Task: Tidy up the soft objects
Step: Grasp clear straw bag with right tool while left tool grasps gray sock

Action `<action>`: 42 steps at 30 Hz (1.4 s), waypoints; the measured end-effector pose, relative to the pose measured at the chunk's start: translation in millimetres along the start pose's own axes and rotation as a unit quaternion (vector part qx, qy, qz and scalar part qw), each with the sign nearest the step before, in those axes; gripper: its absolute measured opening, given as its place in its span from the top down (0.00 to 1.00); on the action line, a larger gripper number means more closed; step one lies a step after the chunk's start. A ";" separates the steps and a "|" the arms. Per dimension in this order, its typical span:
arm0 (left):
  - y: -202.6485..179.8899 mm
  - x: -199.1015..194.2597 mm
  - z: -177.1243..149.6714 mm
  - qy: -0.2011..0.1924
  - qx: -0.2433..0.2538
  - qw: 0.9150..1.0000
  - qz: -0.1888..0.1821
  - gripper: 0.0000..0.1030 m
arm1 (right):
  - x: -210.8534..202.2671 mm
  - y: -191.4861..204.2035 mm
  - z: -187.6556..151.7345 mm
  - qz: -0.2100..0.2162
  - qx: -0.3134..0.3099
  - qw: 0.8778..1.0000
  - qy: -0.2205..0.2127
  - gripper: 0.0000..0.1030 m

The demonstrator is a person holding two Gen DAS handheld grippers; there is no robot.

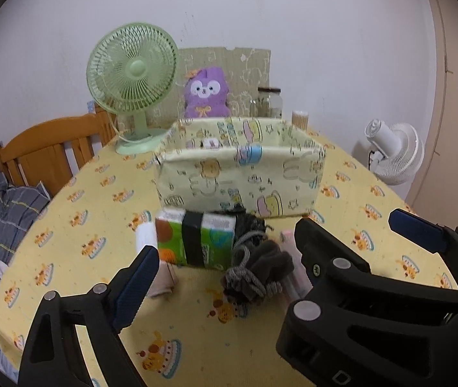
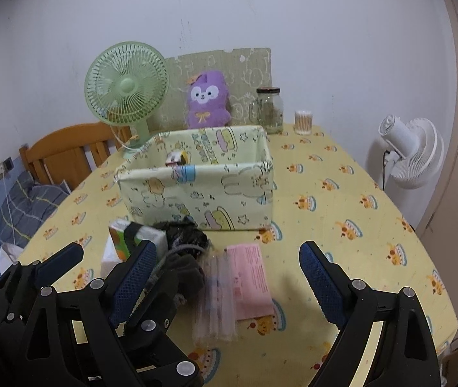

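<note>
Both grippers, left [image 1: 225,258] and right [image 2: 225,258], gape empty; soft, light gloves [image 1: 258,271] near the table's [image 1: 67,225] centre suit a mid-bundle pinch.

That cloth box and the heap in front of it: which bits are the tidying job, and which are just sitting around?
For the job: fabric storage box; tissue pack; dark grey gloves; pink packet; clear plastic sleeve.

Just sitting around: green fan; purple plush; glass jar; cotton swab tub; white fan.

White wall [image 1: 261,6]; wooden headboard [image 1: 51,148] left; white standing fan [image 2: 413,154] right; yellow-clothed table [image 2: 342,213].
</note>
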State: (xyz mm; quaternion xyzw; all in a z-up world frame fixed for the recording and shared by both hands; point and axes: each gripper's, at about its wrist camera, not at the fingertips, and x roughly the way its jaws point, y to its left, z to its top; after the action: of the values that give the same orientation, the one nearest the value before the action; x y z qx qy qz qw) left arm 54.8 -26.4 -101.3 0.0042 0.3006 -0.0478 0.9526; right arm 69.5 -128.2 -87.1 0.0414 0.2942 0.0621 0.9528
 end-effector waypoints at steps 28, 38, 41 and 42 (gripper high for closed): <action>-2.9 30.8 -20.1 0.052 0.004 0.998 -0.019 0.58 | 35.1 -10.0 -21.7 -0.004 0.012 0.998 0.054 0.26; 10.5 23.7 -27.5 0.058 -0.004 0.998 -0.002 0.58 | 44.3 11.1 -24.9 0.015 -0.005 0.997 0.072 0.47; 9.7 25.2 -27.9 0.060 -0.005 0.998 -0.003 0.58 | 47.6 11.9 -25.4 0.018 -0.006 0.997 0.078 0.57; 9.6 25.5 -27.8 0.060 -0.006 0.998 -0.004 0.59 | 47.9 11.6 -25.6 0.017 -0.005 0.997 0.080 0.60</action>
State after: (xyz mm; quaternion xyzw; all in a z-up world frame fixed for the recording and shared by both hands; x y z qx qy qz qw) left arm 60.6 -18.0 -139.0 0.0003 0.3576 -0.0499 0.9325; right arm 93.2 -108.7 -133.4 0.0362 0.3682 0.0831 0.9253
